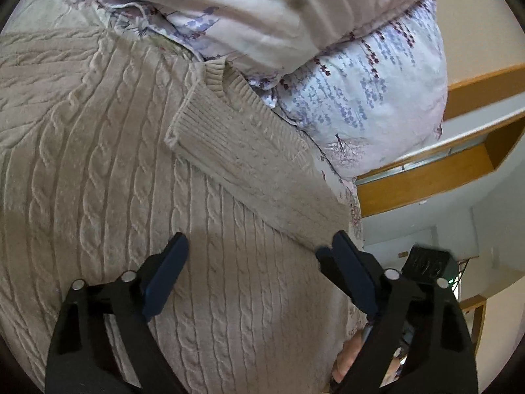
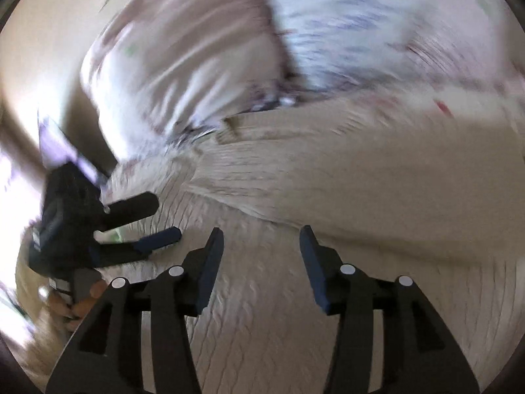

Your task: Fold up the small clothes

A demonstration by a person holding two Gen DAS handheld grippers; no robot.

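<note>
A beige cable-knit sweater (image 1: 108, 170) lies spread on the bed, with one sleeve (image 1: 236, 144) folded across its body, ribbed cuff up. My left gripper (image 1: 259, 246) is open just above the sweater's body, jaws wide apart and holding nothing. In the blurred right wrist view the sweater (image 2: 328, 177) fills the middle. My right gripper (image 2: 262, 243) is open over the knit, empty. The left gripper (image 2: 154, 223) shows there at the left, open above the sweater's edge.
Floral pillows (image 1: 367, 98) are stacked just beyond the sweater, touching the sleeve cuff. A wooden frame (image 1: 426, 177) and pale wall lie past the bed's right edge. In the right wrist view the pillows (image 2: 203, 52) are blurred at the top.
</note>
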